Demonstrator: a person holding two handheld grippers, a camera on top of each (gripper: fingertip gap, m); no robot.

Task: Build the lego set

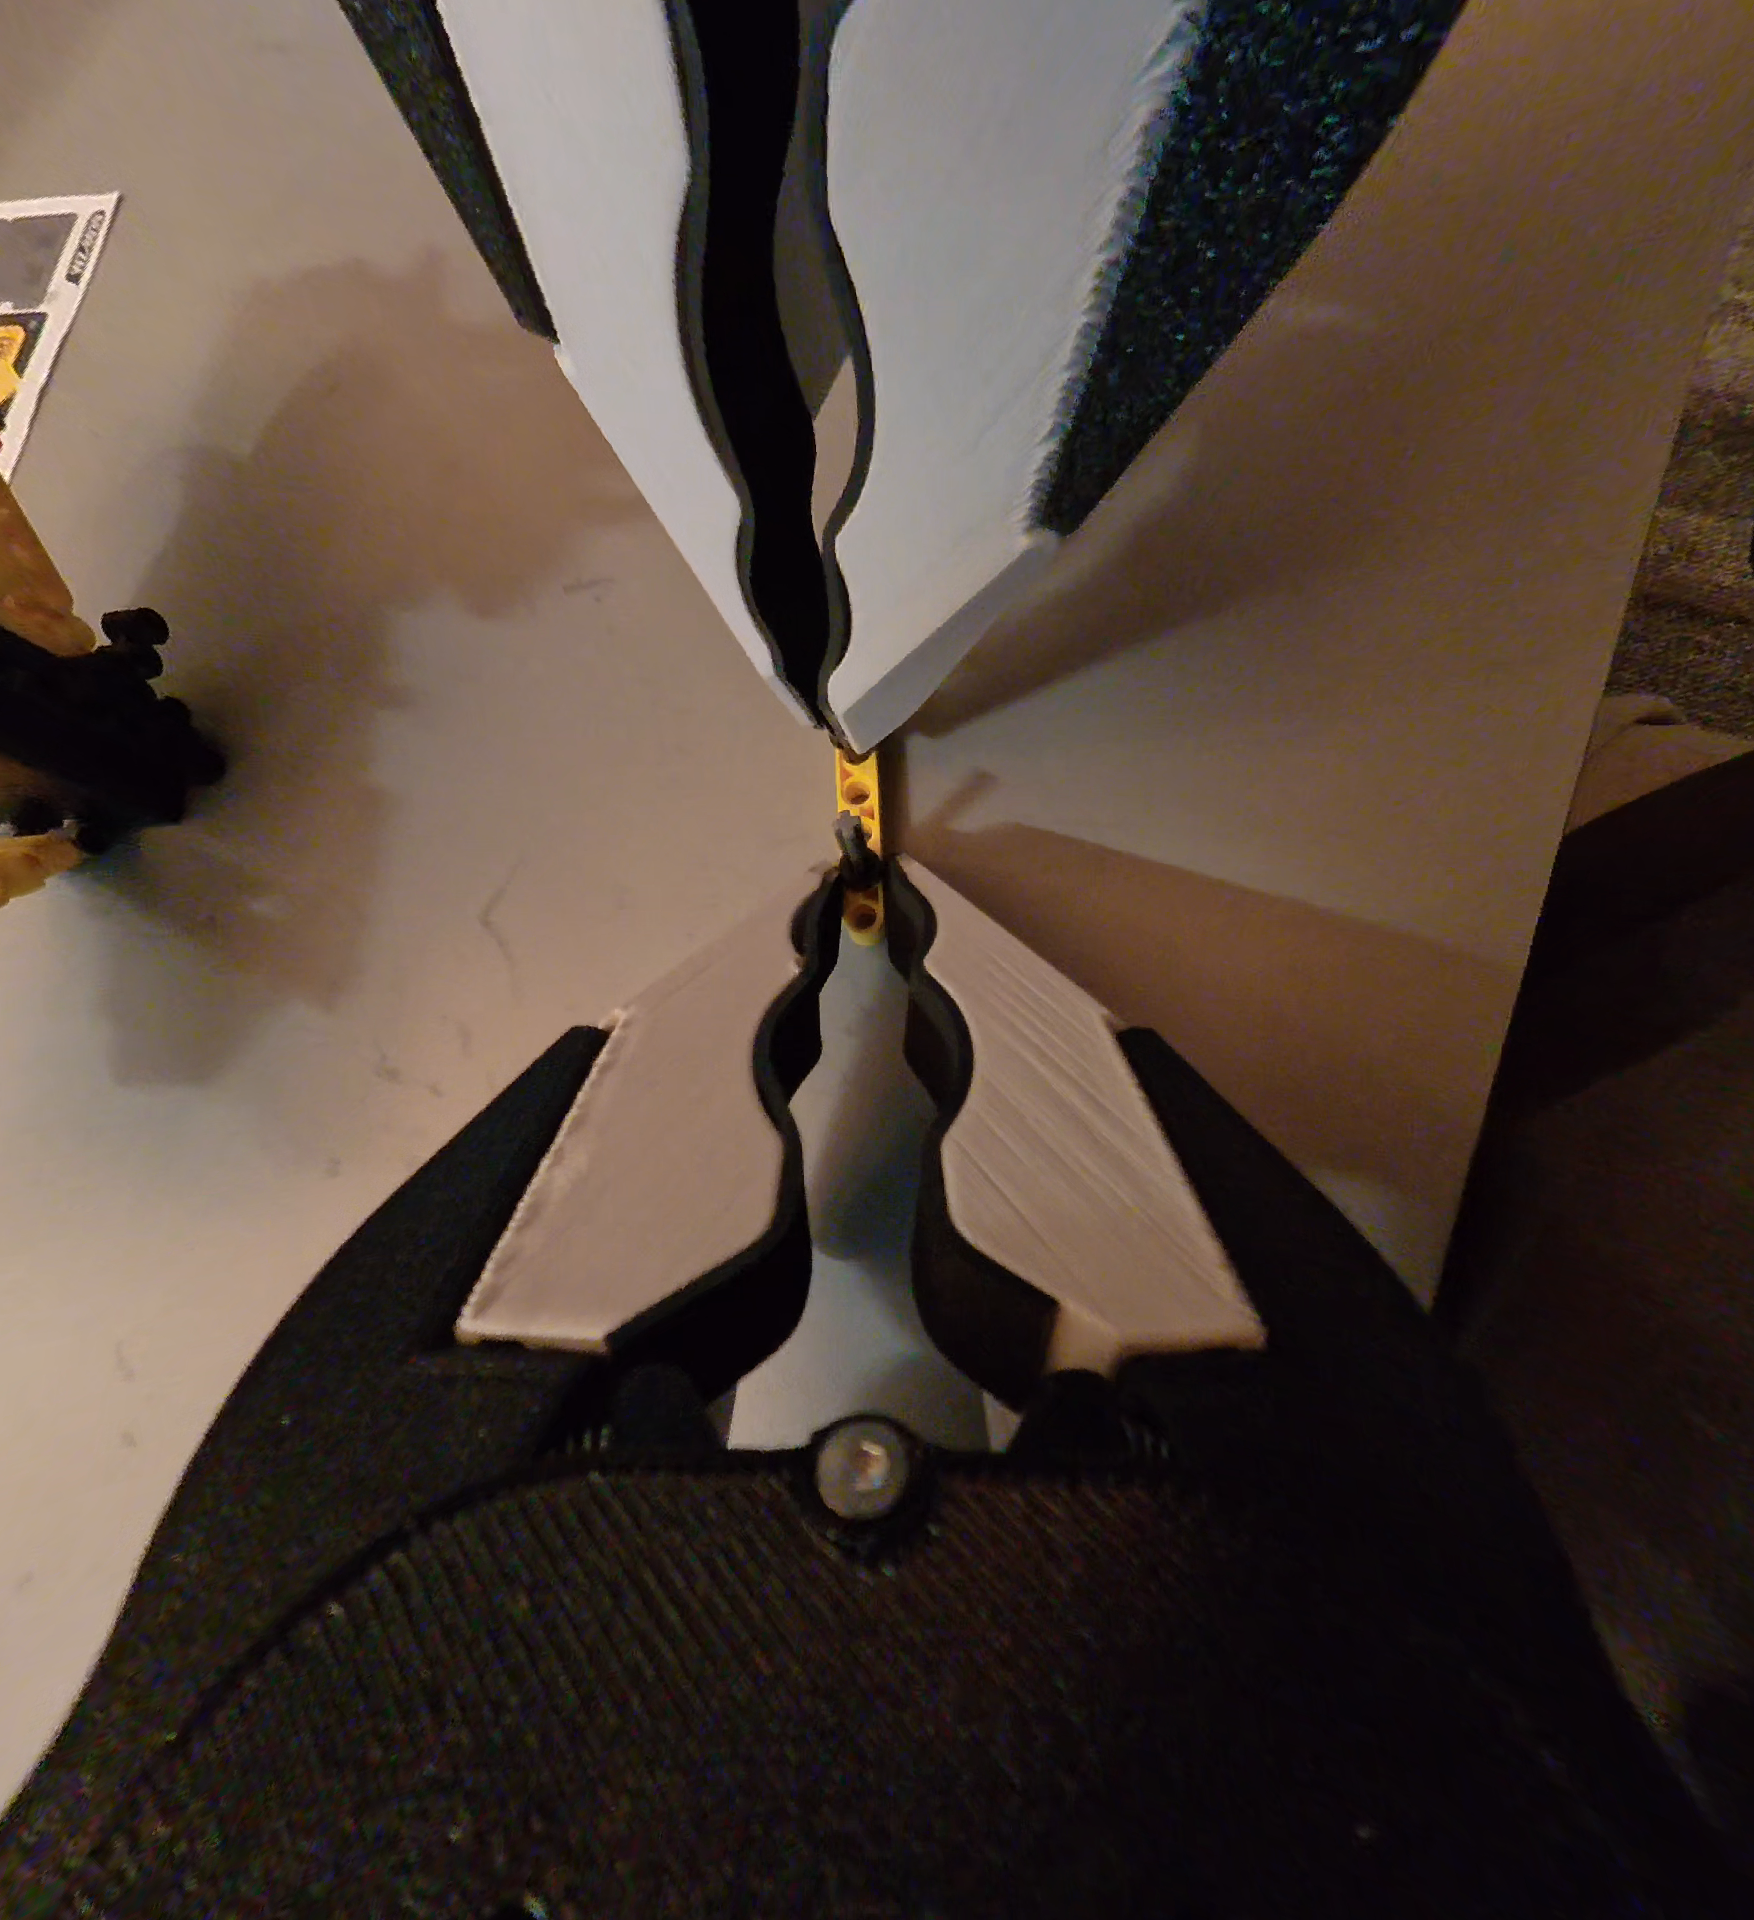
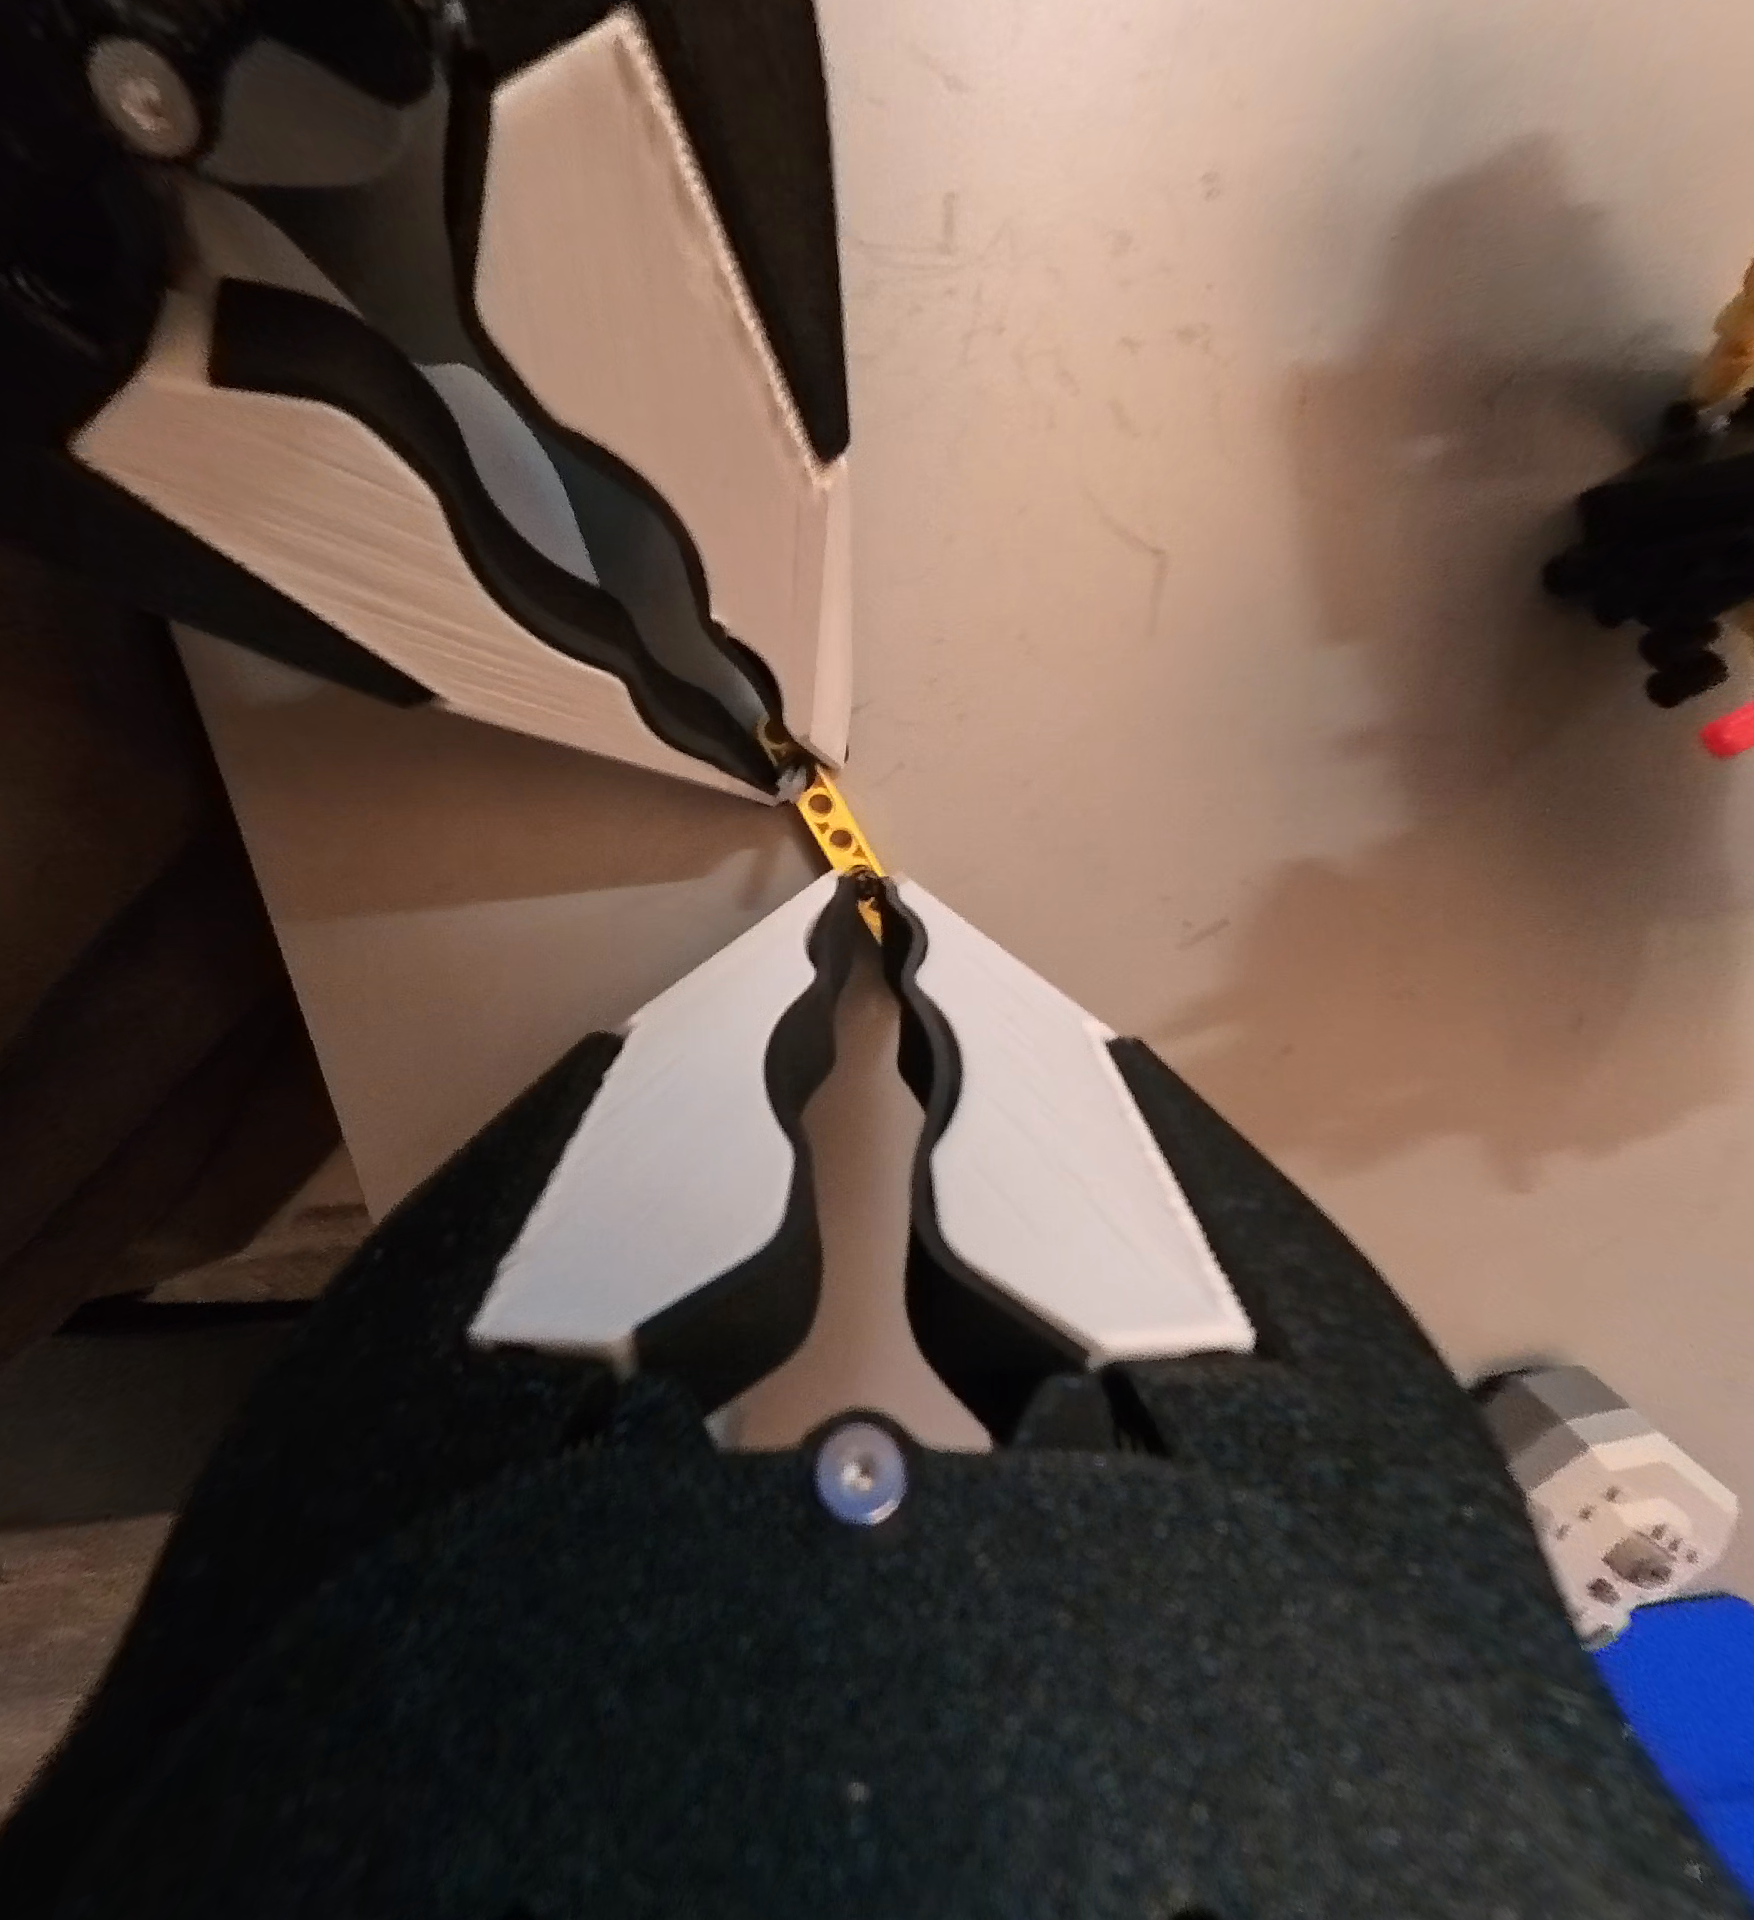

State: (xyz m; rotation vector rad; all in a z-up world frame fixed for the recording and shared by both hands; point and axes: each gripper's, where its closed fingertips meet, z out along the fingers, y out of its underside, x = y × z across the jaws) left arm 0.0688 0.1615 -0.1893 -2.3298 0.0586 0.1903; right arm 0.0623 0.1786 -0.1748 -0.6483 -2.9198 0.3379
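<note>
- Both sets of jaws are clamping the same thing. In the left wrist view, the left gripper (image 1: 860, 902) is pinching the near end of a yellow holed beam (image 1: 860, 805), and the right gripper (image 1: 831, 727) is coming in from above, biting the far end.
- A small dark pin (image 1: 849, 844) is sitting in the beam between the 2 sets of tips, held up above the pale table (image 1: 437, 935).
- A yellow-and-black brick model (image 1: 11, 665) is standing well apart at the left edge, beside a printed sheet (image 1: 31, 301).
- In the right wrist view, the right gripper (image 2: 865, 891) is closing on the beam (image 2: 837, 831), with the left gripper (image 2: 785, 774) gripping from the upper left.
- I'm judging the beam light, stiff and slick, so the ends are looking like the place to hold it.
</note>
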